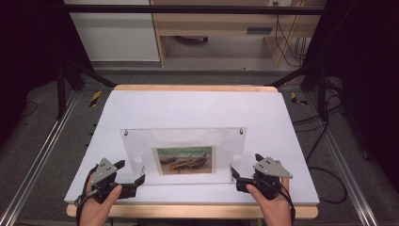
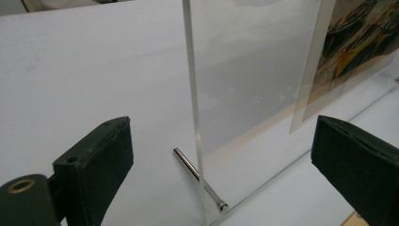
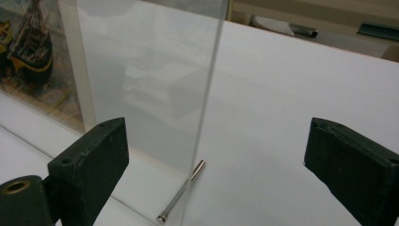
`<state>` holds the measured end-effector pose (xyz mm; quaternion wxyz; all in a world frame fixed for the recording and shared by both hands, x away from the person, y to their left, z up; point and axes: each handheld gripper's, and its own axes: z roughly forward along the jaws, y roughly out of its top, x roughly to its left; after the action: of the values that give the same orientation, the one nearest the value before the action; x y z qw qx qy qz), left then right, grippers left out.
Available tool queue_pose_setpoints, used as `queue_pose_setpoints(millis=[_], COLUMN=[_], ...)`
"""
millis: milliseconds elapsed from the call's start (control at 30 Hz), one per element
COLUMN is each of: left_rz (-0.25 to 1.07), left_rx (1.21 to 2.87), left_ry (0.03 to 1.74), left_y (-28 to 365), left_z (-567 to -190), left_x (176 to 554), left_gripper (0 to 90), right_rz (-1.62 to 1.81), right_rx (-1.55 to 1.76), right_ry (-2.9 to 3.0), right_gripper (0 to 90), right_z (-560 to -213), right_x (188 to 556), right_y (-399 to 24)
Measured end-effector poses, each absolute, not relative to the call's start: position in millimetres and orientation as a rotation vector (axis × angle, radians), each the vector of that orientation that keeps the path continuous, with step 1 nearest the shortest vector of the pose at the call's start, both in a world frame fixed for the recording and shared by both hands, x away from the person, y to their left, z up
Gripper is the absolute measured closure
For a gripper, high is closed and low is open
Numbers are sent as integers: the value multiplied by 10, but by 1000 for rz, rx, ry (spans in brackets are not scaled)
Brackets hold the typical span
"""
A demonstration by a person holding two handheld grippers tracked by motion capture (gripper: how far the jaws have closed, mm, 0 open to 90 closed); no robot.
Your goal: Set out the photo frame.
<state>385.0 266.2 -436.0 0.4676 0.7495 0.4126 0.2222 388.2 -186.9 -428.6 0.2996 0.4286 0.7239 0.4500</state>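
Note:
A clear acrylic picture frame (image 1: 183, 139) stands upright on the white table (image 1: 197, 106), with a print of boats (image 1: 185, 160) in its middle. My left gripper (image 1: 133, 171) is open at the frame's lower left corner, my right gripper (image 1: 245, 164) open at its lower right corner. In the left gripper view the frame's edge (image 2: 194, 94) and a metal pin (image 2: 197, 176) at its foot lie between the wide jaws of the left gripper (image 2: 223, 136), untouched. The right gripper view has the other edge (image 3: 209, 94) and its pin (image 3: 181, 197) between the spread jaws of the right gripper (image 3: 216, 136).
The table's wooden front edge (image 1: 188, 211) runs just below both hands. Beyond the far edge stands wooden furniture (image 1: 221, 23). Metal rails (image 1: 42, 155) run along the floor on both sides, and cables (image 1: 324, 136) lie at the right.

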Motion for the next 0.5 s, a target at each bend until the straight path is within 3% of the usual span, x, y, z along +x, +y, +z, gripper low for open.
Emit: queue_pose_setpoints(millis=[500], left_rz=[587], left_rx=[1792], left_ry=[1057], left_y=[2900], left_z=[-4330], left_x=[3756], left_gripper=[65], right_rz=[1176], right_rx=[1208], right_ry=[1858], right_gripper=[84], right_z=[-4271], right_x=[3788], right_y=[-2184])
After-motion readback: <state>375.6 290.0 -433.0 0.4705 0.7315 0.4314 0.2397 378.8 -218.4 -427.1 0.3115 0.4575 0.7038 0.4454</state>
